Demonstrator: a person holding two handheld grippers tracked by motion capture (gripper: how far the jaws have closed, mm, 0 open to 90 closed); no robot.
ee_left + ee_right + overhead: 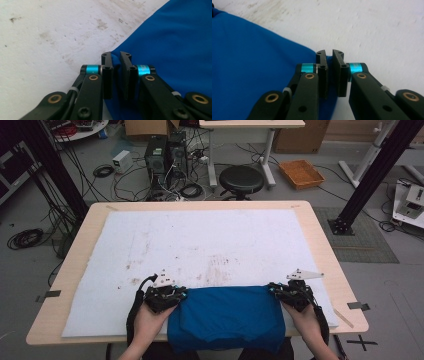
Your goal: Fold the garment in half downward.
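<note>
Bench [320,245] carries a white stained mat [200,240]; the blue cloth [225,317] lies at the near edge, centred, its lower part hanging over that edge toward you.

Progress: looks like an early stage. You've got both far corners pinched, but nothing is spread or folded onto the mat beyond that; most of the mat is bare.

Cloth: solid blue, smooth knit, already doubled into a rough rectangle, a few soft creases, far edge straight between your hands.

Left gripper [116,56]: fingers clenched on the cloth's far-left corner, fabric between them.

Right gripper [329,55]: fingers clenched on the far-right corner, same grip.
</note>
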